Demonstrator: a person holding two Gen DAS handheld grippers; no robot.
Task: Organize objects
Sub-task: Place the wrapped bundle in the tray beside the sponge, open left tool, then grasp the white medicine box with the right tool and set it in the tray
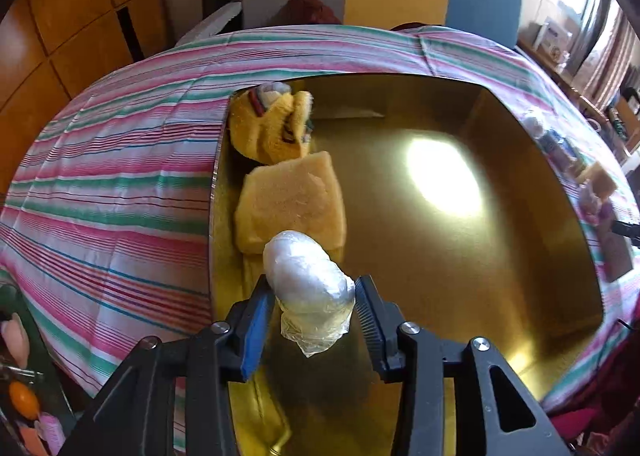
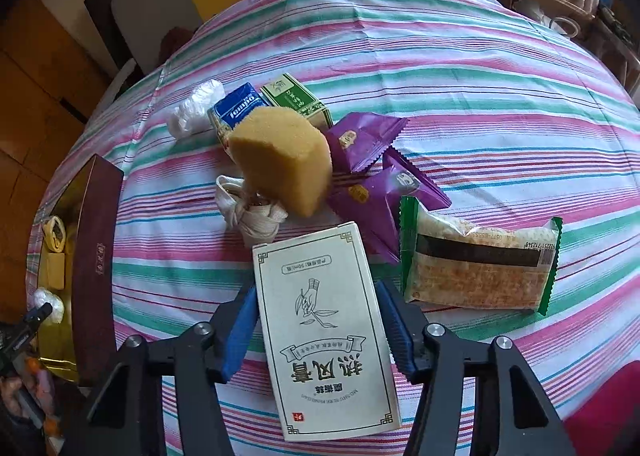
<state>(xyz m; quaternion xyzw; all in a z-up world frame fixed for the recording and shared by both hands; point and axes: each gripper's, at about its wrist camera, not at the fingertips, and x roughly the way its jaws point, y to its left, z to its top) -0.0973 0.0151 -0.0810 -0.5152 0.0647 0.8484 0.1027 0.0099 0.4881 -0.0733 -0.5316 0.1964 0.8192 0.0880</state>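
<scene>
Left gripper jaws loose around the wrapped bundle by the gold box's left wall; right gripper jaws flank the white carton on the striped tablecloth, grip uncertain.

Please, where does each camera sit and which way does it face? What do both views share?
Left wrist: on the left gripper, facing down into the gold box; a plastic-wrapped bundle sits between its fingers.
Right wrist: on the right gripper, facing down at the striped tablecloth; a white carton sits between its fingers.
Shared: box, bundle, tablecloth; the left gripper shows at the right view's edge.
</scene>
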